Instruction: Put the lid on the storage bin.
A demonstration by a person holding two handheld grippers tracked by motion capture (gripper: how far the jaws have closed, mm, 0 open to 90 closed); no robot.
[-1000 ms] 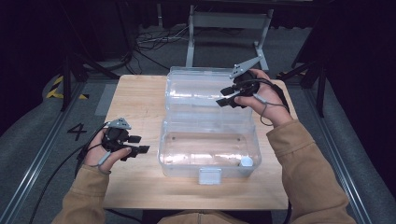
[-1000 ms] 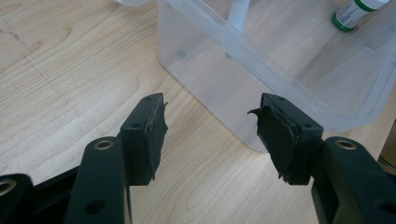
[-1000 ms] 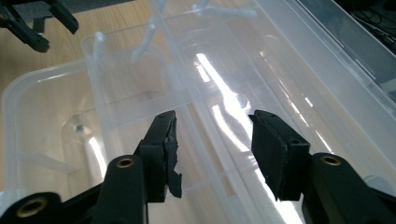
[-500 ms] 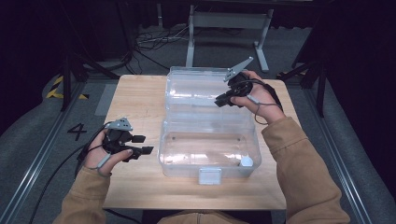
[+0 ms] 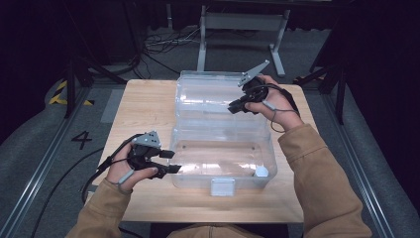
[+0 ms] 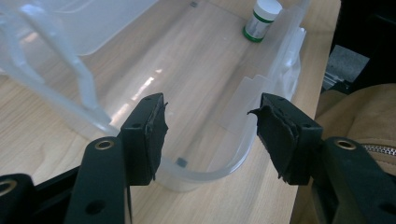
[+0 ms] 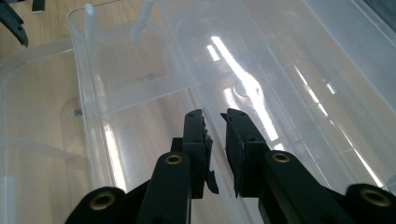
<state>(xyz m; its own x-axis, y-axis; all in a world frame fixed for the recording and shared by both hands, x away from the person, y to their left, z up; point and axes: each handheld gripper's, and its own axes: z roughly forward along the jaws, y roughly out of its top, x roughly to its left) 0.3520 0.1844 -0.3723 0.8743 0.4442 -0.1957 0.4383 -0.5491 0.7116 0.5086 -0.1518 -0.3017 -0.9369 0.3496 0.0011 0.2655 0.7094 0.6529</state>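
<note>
A clear plastic box (image 5: 223,158) sits open in the middle of the wooden table (image 5: 143,109), its clear lid (image 5: 213,96) thrown back flat on the far side. The box's front wall carries a white latch tab (image 5: 222,187), near the table's front edge. Inside, in the front right corner as the high view shows it, a small bottle (image 5: 261,172) with a white cap stands upright; in the left gripper view the same bottle (image 6: 261,19) shows a silvery body with a green band under the cap.

The right gripper (image 5: 233,107) is over the right end of the lid, held in the person's right hand (image 5: 270,101). Its jaws have just been closing and now stand with only a narrow gap between them. In the right gripper view the gripper (image 7: 215,122) sits just above the lid's clear plastic (image 7: 289,70); whether the pads pinch an edge of the lid or merely hover over it cannot be told through the transparent material.

The left gripper (image 5: 171,161) is at the box's left end, held in the left hand (image 5: 124,171), with its jaws spread wide. In the left gripper view the gripper (image 6: 208,130) looks over the box's rounded near corner, which lies below and between the pads without touching either, so it has hold of nothing.
</note>
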